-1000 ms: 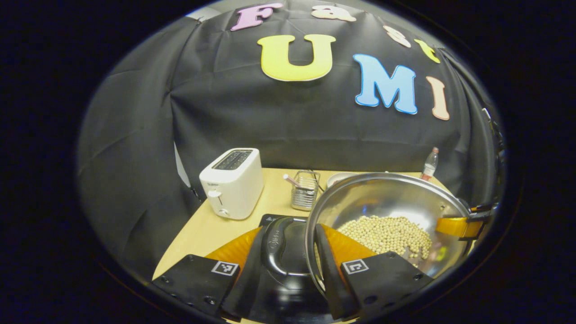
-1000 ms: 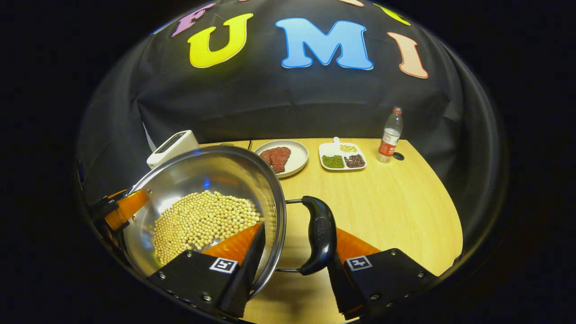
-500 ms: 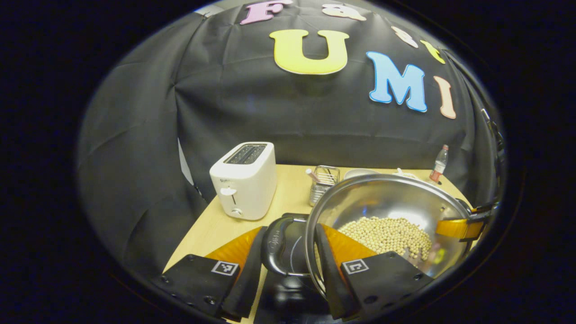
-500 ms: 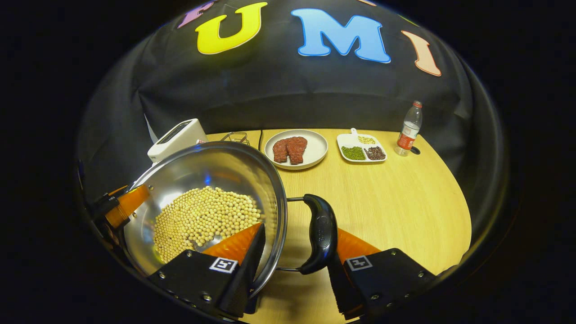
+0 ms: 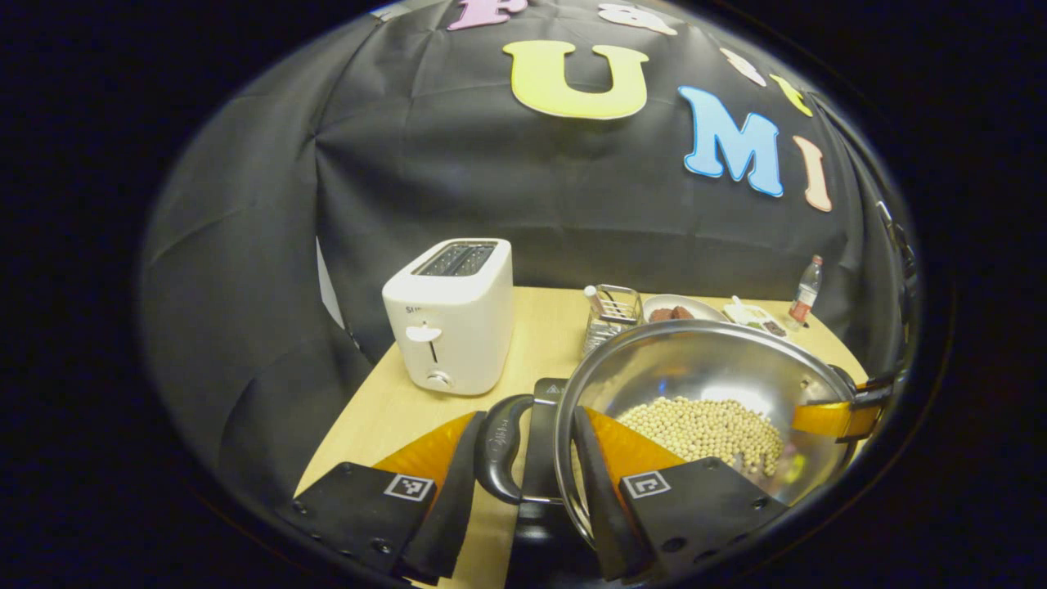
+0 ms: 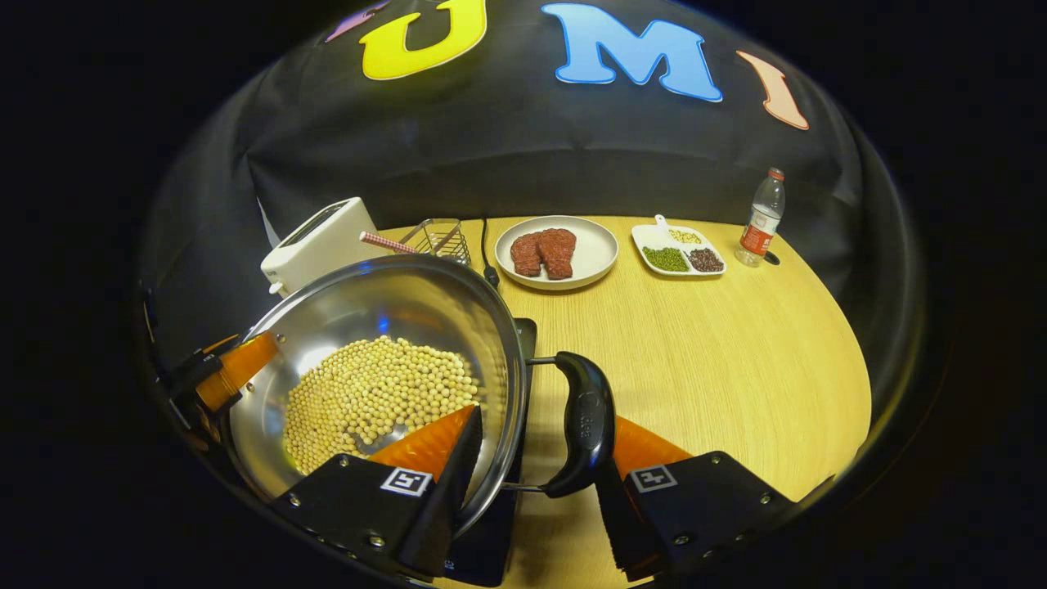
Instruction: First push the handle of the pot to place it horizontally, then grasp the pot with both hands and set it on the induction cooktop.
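A steel pot holds a heap of soybeans and hangs level between both grippers. My left gripper is shut on the pot's black left handle, one finger outside the handle and one inside the rim. My right gripper is shut the same way on the right handle. The black induction cooktop lies under the pot, mostly hidden by it. Whether the pot touches it I cannot tell.
On the wooden table, a white toaster stands at the back left beside a wire rack. Farther back are a plate of meat, a divided dish of beans and a water bottle.
Both grippers carried the pot along without letting go. The cooktop's edge now shows beneath the pot's right rim in the right gripper view, and the toaster looks nearer in the left gripper view.
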A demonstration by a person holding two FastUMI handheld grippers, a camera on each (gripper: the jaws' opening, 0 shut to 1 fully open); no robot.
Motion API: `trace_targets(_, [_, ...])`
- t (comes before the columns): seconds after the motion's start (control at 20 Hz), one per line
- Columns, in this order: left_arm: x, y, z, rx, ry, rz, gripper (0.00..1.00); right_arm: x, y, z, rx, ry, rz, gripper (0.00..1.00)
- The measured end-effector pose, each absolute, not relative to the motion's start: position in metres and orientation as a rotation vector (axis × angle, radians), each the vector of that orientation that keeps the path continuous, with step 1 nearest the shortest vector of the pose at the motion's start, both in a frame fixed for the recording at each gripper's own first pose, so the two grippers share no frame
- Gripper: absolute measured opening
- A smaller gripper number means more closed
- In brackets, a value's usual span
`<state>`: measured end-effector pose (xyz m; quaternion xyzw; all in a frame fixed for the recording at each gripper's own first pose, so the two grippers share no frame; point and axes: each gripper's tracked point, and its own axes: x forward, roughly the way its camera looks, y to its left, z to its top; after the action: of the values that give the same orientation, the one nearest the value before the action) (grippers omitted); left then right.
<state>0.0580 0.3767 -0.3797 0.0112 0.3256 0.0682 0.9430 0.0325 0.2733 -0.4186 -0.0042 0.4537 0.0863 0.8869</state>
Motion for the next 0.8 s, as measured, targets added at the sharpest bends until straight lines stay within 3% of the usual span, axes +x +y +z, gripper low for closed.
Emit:
trace_targets(0.2, [0.066,0.379,-0.388,0.021,0.674,0.120,0.66,0.034,0.274,-0.427,-0.006,0.954,0.157,0.73])
trace_targets(0.25, [0.068,0.379,-0.392,0.019,0.678,0.115,0.70,0.034,0.274,-0.428,-0.003,0.953,0.150,0.73])
trace_targets(0.45, [0.074,0.379,-0.404,0.017,0.696,0.096,0.66,0.032,0.274,-0.434,0.007,0.959,0.131,0.73])
trace_targets(0.7, [0.077,0.377,-0.406,0.005,0.688,0.092,0.70,0.023,0.273,-0.446,0.000,0.990,0.132,0.73])
trace_targets(0.8, [0.075,0.377,-0.406,0.012,0.684,0.099,0.66,0.026,0.273,-0.446,0.004,0.980,0.141,0.73])
